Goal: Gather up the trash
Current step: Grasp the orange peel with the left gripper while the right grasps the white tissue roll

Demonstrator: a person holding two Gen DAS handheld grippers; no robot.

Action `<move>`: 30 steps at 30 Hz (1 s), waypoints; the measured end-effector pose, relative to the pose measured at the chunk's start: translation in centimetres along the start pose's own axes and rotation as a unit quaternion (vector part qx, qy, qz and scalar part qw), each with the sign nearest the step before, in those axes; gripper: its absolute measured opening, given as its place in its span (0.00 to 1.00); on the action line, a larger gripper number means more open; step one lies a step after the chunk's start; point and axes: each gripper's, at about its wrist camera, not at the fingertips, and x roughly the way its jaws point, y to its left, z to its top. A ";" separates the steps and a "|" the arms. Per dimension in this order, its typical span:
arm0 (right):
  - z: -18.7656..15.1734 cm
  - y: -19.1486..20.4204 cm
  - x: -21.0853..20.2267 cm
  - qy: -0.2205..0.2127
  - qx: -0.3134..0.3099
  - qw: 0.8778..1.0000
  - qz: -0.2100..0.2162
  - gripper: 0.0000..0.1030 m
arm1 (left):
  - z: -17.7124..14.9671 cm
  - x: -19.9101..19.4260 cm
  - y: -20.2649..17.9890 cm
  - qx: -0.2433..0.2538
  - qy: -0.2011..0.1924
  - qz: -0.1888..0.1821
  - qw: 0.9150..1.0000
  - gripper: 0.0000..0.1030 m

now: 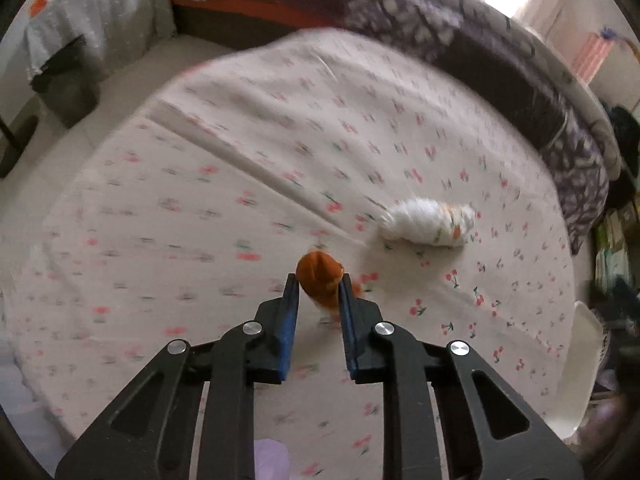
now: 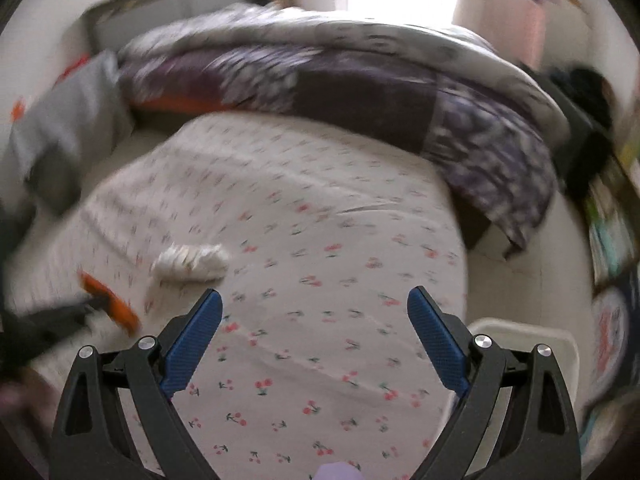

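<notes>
Left wrist view has the left gripper (image 1: 319,285) pinching the orange scrap (image 1: 320,280) over the cherry-print sheet (image 1: 200,184), white wad (image 1: 430,222) at 2 o'clock, so I'd keep it clamped and lift slowly toward the white bin (image 1: 580,368).

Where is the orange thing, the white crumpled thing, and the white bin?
orange wrapper (image 1: 320,276), left wrist view, on its rounded top between the fingers.
white crumpled wrapper (image 1: 430,222), left wrist view, on its middle.
white bin (image 2: 524,334), right wrist view, on its near rim beside the bed.
</notes>
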 end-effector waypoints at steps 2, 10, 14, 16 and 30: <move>0.3 2.7 1.4 0.006 -0.072 0.997 0.002 0.88 | 0.1 -2.2 1.6 -0.015 -0.020 -0.004 1.000 0.19; 2.0 11.0 6.6 0.015 -0.291 0.956 0.026 0.87 | 0.3 -8.7 5.3 -0.053 -0.073 -0.010 0.996 0.19; 3.0 12.4 9.1 0.037 -0.314 0.948 0.042 0.84 | 0.0 -10.7 6.2 -0.059 -0.097 -0.015 0.993 0.19; 2.9 12.7 10.5 0.064 -0.320 0.944 0.044 0.72 | 0.0 -11.5 6.5 -0.053 -0.099 -0.020 0.994 0.19; 2.3 9.8 7.4 0.053 -0.109 0.988 0.092 0.44 | 1.5 -2.1 10.3 0.012 0.021 0.052 0.998 0.71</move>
